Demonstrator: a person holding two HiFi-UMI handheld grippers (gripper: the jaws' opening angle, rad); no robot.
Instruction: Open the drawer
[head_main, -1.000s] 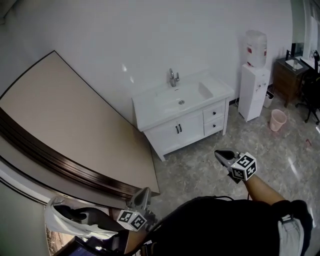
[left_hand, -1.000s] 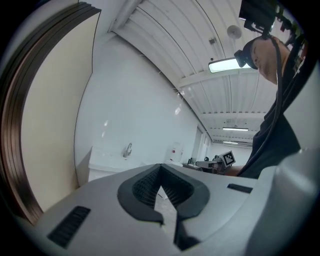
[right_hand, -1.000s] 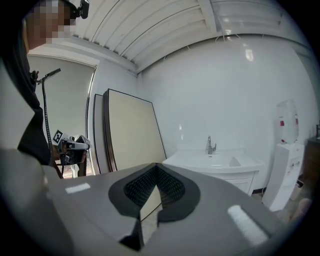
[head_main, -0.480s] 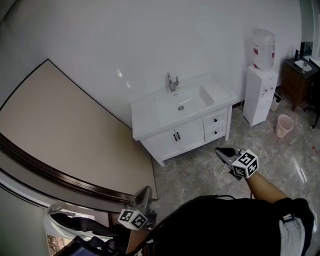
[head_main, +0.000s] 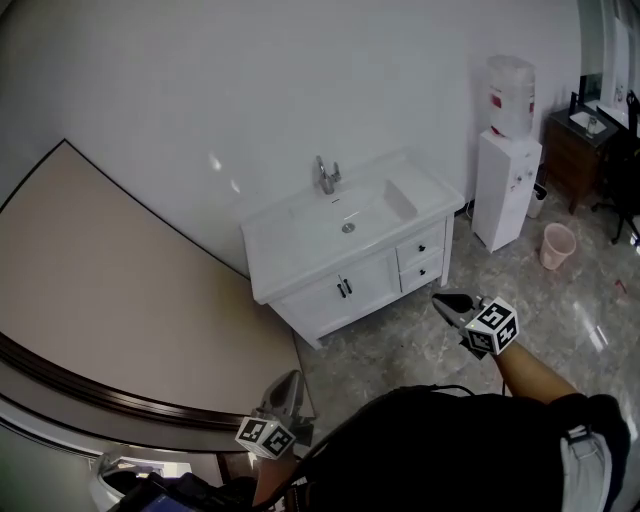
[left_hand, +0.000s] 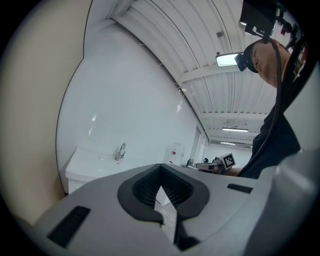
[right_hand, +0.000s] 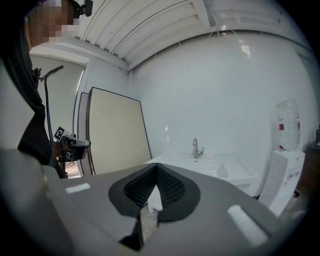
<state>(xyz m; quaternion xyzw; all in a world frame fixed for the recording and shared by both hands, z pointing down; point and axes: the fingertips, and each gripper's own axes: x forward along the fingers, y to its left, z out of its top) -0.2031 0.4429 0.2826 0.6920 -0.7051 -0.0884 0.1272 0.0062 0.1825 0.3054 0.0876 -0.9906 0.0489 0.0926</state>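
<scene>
Two closed drawers (head_main: 422, 258) at cabinet's (head_main: 310, 297) right edge, bare floor (head_main: 390, 345) before them.

Head view: I look steeply down from above, with the sink cabinet (head_main: 320, 295) mid-frame and well off. Left gripper view faces along its jaws, cabinet at lower left. Right gripper view does likewise, cabinet at lower right. All three share the faucet (head_main: 326, 175) and water dispenser (head_main: 505, 170).
</scene>
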